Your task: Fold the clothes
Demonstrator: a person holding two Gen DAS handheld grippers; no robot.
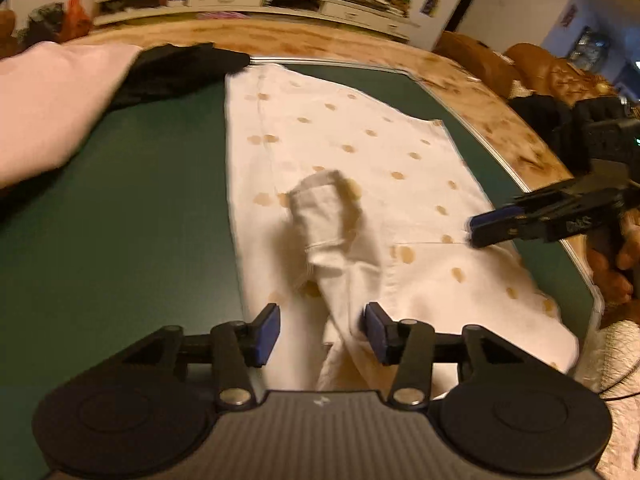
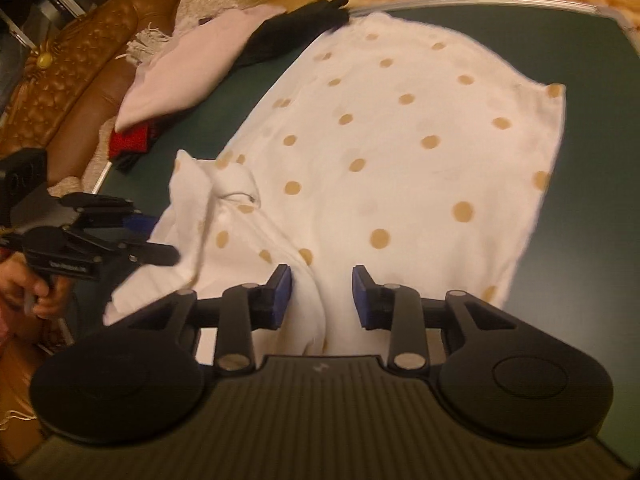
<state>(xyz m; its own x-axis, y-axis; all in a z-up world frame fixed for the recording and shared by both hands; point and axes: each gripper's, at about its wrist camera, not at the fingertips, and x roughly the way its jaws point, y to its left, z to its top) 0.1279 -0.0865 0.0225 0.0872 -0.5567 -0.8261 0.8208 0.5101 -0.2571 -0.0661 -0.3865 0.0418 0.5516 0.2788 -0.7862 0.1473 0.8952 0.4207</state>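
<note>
I am holding my left claw open over the near edge of one white dotted garment, a raised fold lying between its fingers. My right claw is hanging open too, over another ridge of it. Beyond them, the garment is lying on the green table; farther off, one pink cloth and one black cloth are resting.

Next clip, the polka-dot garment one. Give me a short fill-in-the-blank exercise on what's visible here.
1. The white garment is patterned with tan ____.
2. It lies on a dark ____ table surface.
3. The left tool has its jaws ____, with a fold of the garment between them.
4. Beside the pink cloth lies a ____ cloth.

Missing words: dots; green; open; black
</note>
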